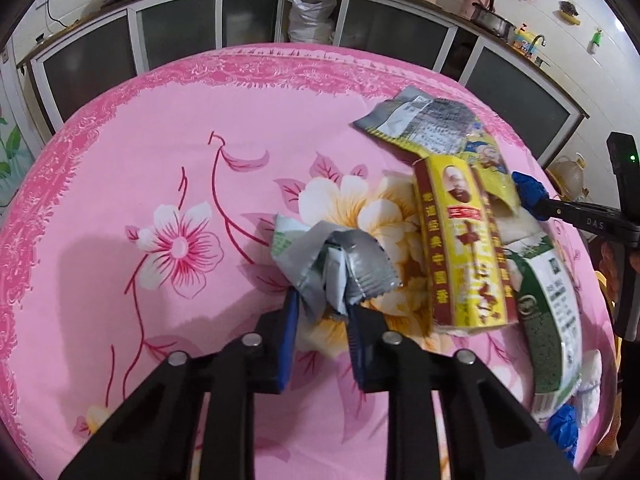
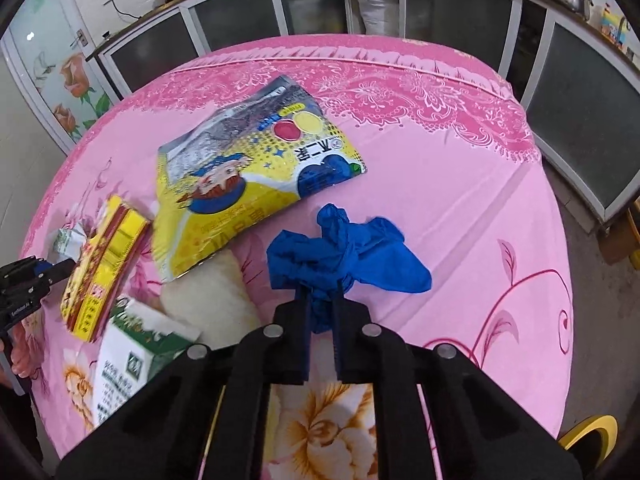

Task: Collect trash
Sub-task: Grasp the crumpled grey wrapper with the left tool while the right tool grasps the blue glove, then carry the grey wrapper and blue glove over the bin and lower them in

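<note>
My left gripper (image 1: 322, 306) is shut on a crumpled silver and green wrapper (image 1: 332, 268) and holds it just above the pink flowered tablecloth (image 1: 160, 152). My right gripper (image 2: 322, 292) is shut on a crumpled blue glove (image 2: 348, 252) over the cloth; it also shows in the left wrist view (image 1: 528, 192). A yellow and red box (image 1: 460, 248) lies right of the wrapper, also in the right wrist view (image 2: 104, 264). A yellow cartoon snack bag (image 2: 248, 176) lies behind the glove. A green and white carton (image 2: 136, 356) lies at the near left.
A cream cloth lump (image 2: 208, 292) lies between carton and glove. A second blue glove (image 1: 564, 428) sits at the table's near right edge. Dark glass-fronted cabinets (image 1: 248, 16) ring the table. A white sack (image 1: 312, 16) stands behind. A yellow object (image 2: 588, 436) is on the floor.
</note>
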A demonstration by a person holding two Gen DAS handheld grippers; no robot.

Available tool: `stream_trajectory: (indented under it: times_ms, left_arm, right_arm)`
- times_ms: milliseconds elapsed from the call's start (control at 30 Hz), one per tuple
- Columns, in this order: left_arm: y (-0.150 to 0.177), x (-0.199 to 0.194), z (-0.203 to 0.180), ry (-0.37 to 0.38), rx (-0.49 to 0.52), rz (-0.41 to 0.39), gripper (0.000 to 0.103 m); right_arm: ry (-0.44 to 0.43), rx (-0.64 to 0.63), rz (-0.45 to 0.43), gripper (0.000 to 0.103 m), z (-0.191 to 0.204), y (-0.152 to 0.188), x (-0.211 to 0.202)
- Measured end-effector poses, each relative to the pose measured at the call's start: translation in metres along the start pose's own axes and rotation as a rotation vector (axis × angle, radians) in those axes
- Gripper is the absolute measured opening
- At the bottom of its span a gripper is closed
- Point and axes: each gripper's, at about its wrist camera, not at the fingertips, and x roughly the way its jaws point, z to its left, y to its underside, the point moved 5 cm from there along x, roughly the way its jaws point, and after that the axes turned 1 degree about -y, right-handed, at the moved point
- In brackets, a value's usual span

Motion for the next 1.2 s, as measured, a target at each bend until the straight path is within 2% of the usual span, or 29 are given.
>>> stream_trajectory:
  times_ms: [300,500,900,1200]
  left_arm:
    - [0.009,-0.057,-0.007,0.014,-0.001,-0.074,0.018]
    - [0.028,-0.089,-0.008,0.006,-0.011,-0.102,0.018]
    - [0.062,-0.116,-0.019,0.013,-0.025,-0.108,0.018]
    - [0.075,-0.114,-0.057,0.060,0.021,-0.088,0.018]
  right_arm:
    - [-0.033,0.016,-0.076,0.009,0.003,0.016,-0.060]
    - [-0.039,0.015,-0.123,0.009,0.006,0.032,-0.101]
    - [-0.077,0.032,-0.140,0.009,0.005,0.081,-0.144]
    - [-0.062,0.079,-0.138,0.009,-0.017,0.124,-0.163]
